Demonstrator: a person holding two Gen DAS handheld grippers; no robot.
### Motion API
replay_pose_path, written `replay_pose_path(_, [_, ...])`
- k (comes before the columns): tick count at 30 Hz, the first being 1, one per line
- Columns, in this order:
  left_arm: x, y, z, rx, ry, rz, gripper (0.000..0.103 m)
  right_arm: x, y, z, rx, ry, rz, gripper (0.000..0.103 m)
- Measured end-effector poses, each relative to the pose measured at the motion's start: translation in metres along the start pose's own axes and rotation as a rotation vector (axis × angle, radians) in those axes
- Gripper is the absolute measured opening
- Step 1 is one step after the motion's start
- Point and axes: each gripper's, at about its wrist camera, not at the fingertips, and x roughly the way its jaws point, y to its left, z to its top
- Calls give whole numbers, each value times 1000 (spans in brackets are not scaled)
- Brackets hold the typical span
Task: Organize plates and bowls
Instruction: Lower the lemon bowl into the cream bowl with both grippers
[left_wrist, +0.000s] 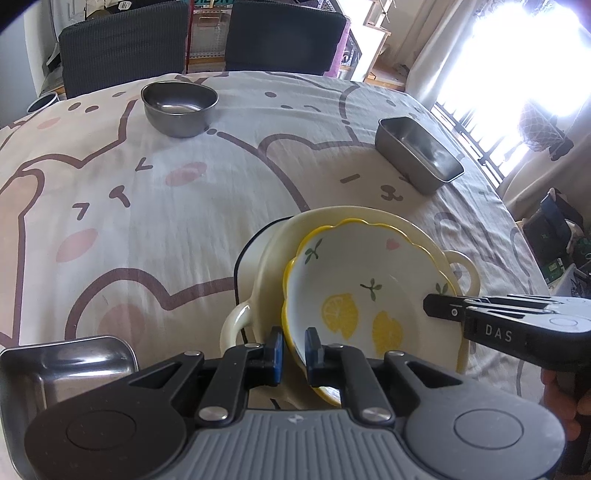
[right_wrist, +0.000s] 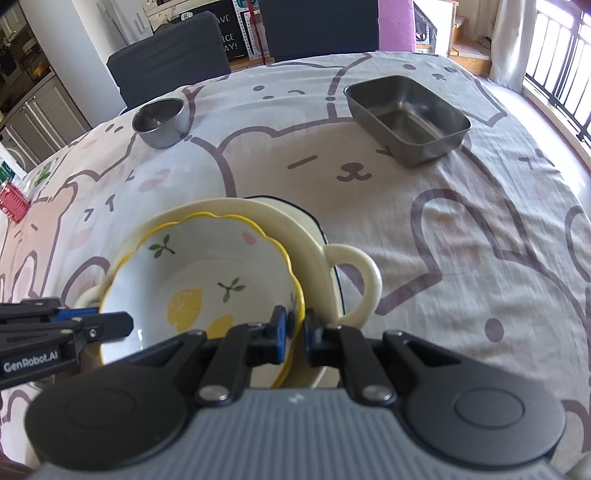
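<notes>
A white lemon-print bowl with a yellow scalloped rim (left_wrist: 354, 288) (right_wrist: 207, 280) rests tilted inside a cream two-handled dish (left_wrist: 369, 221) (right_wrist: 295, 236), which sits on a white plate with a dark rim (left_wrist: 251, 251) (right_wrist: 314, 221). My left gripper (left_wrist: 294, 350) is shut on the lemon bowl's left rim. My right gripper (right_wrist: 295, 332) is shut on the bowl's right rim. Each gripper shows in the other's view, the right one in the left wrist view (left_wrist: 443, 308) and the left one in the right wrist view (right_wrist: 110, 323).
A round steel bowl (left_wrist: 179, 107) (right_wrist: 160, 120) stands far left on the bear-print tablecloth. A rectangular steel tray (left_wrist: 419, 151) (right_wrist: 406, 116) stands far right. Another steel container (left_wrist: 66, 365) is at my near left. Two dark chairs (left_wrist: 122, 40) stand behind the table.
</notes>
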Motion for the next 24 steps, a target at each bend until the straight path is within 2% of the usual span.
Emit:
replay_pose_path(13, [-10,6,-1,-23,-1,-26,14,1,1,0,-7,1,-9,12])
replay_pose_path(14, [-12,6,-2,-23,-7,-23,14,1,2,0,-9,2,-10,11])
replay_pose_path(16, [-18,6,-2,-16,-38,0,23,1,2,1,-13,0,-14,11])
replay_pose_path(24, [-21,10,-2,-29,-38,-14,24,1,3,2,-32,15,-26,13])
